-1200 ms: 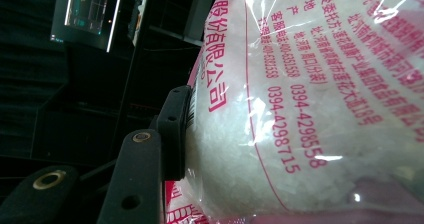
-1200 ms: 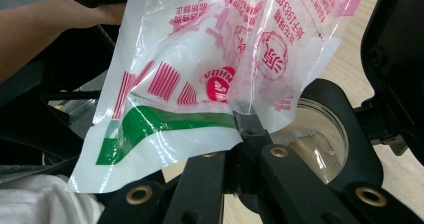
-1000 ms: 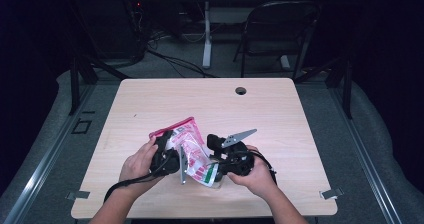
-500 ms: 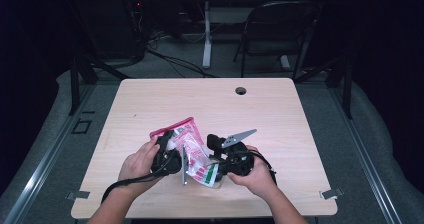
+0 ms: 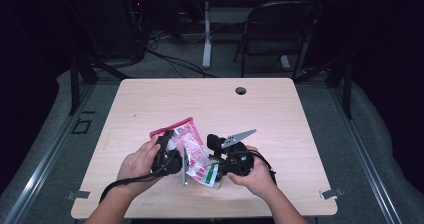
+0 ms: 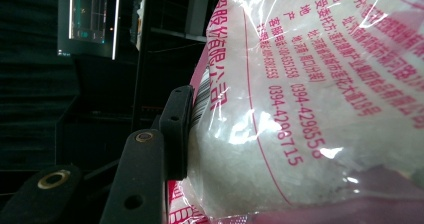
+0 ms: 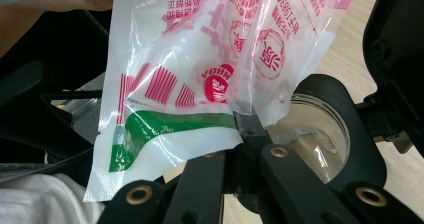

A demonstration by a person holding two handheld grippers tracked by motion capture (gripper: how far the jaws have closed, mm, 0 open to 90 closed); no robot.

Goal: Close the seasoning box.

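We see the person's left hand [image 5: 139, 165] coming in from the near edge of the counter [image 5: 280, 114], forearm angled inward, holding the left gripper [image 5: 167, 151] against the left side of the bag [image 5: 192, 149], a clear plastic pouch printed in pink and red with white grains inside. In the left gripper view one black pad [image 6: 176, 129] presses flat on the bag's [image 6: 310, 109] bulging side beside its barcode, so we read this gripper as clamped on the bag with its jaws about half apart; the opposite pad is hidden behind the plastic. The bag lies tilted near the counter's front edge, between the two grippers. To its right, the right hand [image 5: 260, 176] curls around the right gripper [image 5: 216, 160], whose grey three-cornered plate points up and away from the bag. In the right gripper view the jaws are pinched together on the bag's [image 7: 200, 74] lower edge by its green band, at the right gripper [image 7: 247, 126] tips. Just behind that pinched corner we see a clear jar [image 7: 320, 134] with its open mouth beneath the bag.
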